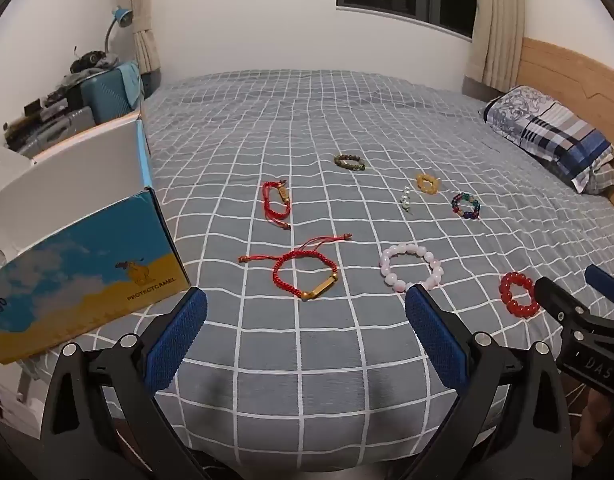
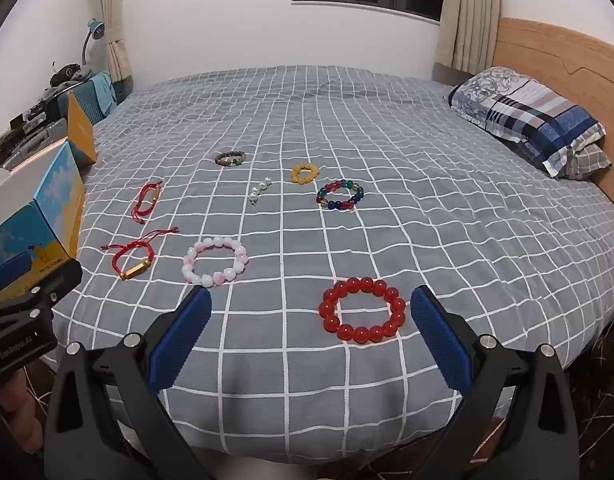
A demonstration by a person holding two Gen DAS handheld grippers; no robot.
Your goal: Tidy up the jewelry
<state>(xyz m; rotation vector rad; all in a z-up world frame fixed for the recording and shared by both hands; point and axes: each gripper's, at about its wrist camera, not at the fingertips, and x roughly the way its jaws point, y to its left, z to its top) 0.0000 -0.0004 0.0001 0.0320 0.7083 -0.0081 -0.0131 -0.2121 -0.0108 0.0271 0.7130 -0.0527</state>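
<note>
Several bracelets lie spread on a grey checked bed (image 1: pixel 307 120). My left gripper (image 1: pixel 305 304) hangs open just short of a red cord bracelet with a gold bar (image 1: pixel 307 276); a pink bead bracelet (image 1: pixel 411 270) lies beside its right finger. My right gripper (image 2: pixel 309 302) is open too, with a red bead bracelet (image 2: pixel 363 310) lying on the bed between its fingers, untouched. Farther back lie a second red cord bracelet (image 1: pixel 277 202), a dark green bead bracelet (image 2: pixel 230 158), a yellow one (image 2: pixel 304 173), a multicoloured one (image 2: pixel 340 195) and a short pearl string (image 2: pixel 258 193).
An open blue-and-yellow shoebox (image 1: pixel 83 264) stands at the bed's left edge, its lid raised. A patterned pillow (image 2: pixel 531 120) rests against the wooden headboard (image 2: pixel 567 60) at the right. A cluttered desk with a lamp (image 1: pixel 119 24) sits beyond the box.
</note>
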